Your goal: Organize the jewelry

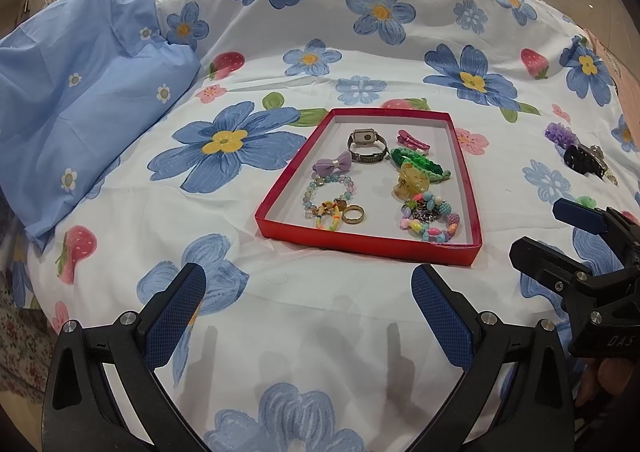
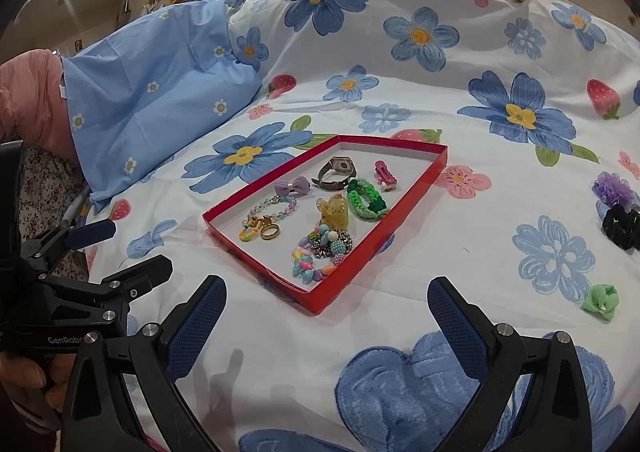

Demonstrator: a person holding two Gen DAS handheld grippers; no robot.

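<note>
While both the left gripper (image 1: 308,310) and right gripper (image 2: 326,322) hover gaping and empty, the green scrunchie (image 2: 600,301) lies on the bed (image 2: 460,260) outside the tray (image 2: 316,298); soft, light, pinch its bunched middle.

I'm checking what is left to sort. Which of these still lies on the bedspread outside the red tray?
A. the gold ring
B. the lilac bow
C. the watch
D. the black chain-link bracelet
D: the black chain-link bracelet lies on the bedspread to the right of the red tray, while the gold ring, watch and lilac bow are inside it.
</note>
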